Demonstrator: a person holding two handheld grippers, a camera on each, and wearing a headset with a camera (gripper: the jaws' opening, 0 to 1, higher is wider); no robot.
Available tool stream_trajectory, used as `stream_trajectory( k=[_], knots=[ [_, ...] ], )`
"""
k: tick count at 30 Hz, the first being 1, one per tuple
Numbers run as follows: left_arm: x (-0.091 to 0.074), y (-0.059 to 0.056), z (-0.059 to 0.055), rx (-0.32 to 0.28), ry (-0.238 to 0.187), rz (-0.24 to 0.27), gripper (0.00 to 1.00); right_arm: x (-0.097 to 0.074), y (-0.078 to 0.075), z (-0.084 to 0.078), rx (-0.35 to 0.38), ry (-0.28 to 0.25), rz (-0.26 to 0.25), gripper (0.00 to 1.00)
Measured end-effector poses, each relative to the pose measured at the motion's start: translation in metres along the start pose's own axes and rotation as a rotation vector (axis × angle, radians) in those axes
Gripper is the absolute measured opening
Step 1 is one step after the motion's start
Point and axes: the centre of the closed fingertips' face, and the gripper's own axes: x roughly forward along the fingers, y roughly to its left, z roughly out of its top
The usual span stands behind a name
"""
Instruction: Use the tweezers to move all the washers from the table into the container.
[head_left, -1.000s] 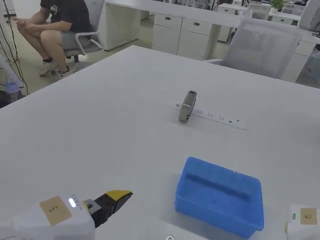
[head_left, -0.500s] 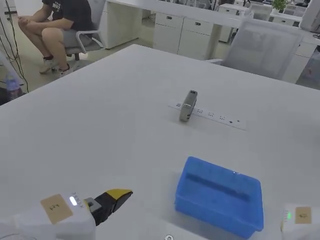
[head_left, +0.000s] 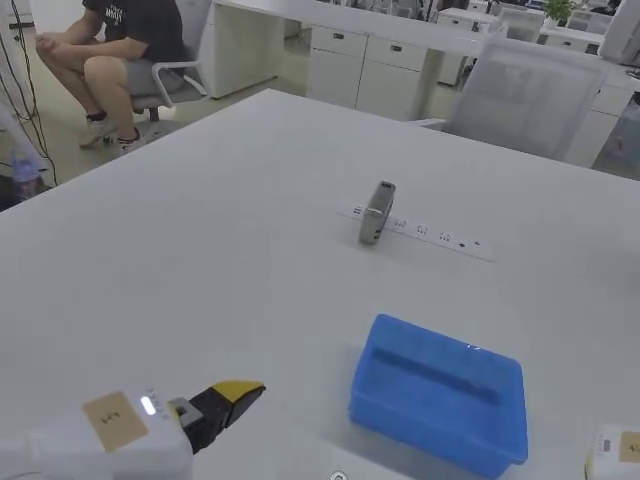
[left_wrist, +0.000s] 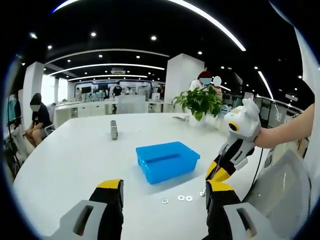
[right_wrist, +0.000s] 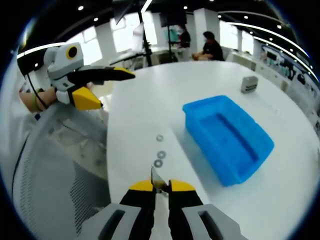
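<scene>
The right gripper (right_wrist: 157, 187) pinched a pair of tweezers (right_wrist: 154, 176) between jaws pressed nearly together. The steel tips were aimed at a short row of washers (right_wrist: 159, 154) lying flat near the front edge of the desk (head_left: 200, 200), just beside the blue container (right_wrist: 227, 136) but not touching it. The washers looked small, thin, light and rigid, and were likely to skate on the smooth white top. A sound hold would probably put one tweezer tip through the hole and the other on the outer rim, since a flat disc offers little to catch from above. The narrow, springy tweezers seemed to need a steady squeeze to keep them from twisting. The right gripper was held low and tilted down toward the nearest washer, reaching in over the front edge. The left gripper (left_wrist: 165, 186) hovered above the same edge, off to the left, with its jaws spread wide and holding nothing, pointing across the desk toward the container.
</scene>
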Motion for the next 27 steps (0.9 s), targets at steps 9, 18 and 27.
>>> stream_trajectory(
  k=[9, 18, 27],
  knots=[
    [-0.001, 0.001, 0.001, 0.001, -0.007, 0.005, 0.66, 0.002, 0.002, -0.002, -0.008, -0.037, -0.039, 0.05],
    [-0.001, 0.002, 0.003, -0.01, -0.019, 0.011, 0.67, 0.006, 0.0, 0.004, 0.031, -0.095, -0.111, 0.05],
    [-0.001, 0.004, 0.002, -0.017, -0.014, 0.017, 0.67, 0.0, -0.013, 0.001, 0.342, -0.2, -0.167, 0.04]
  ],
)
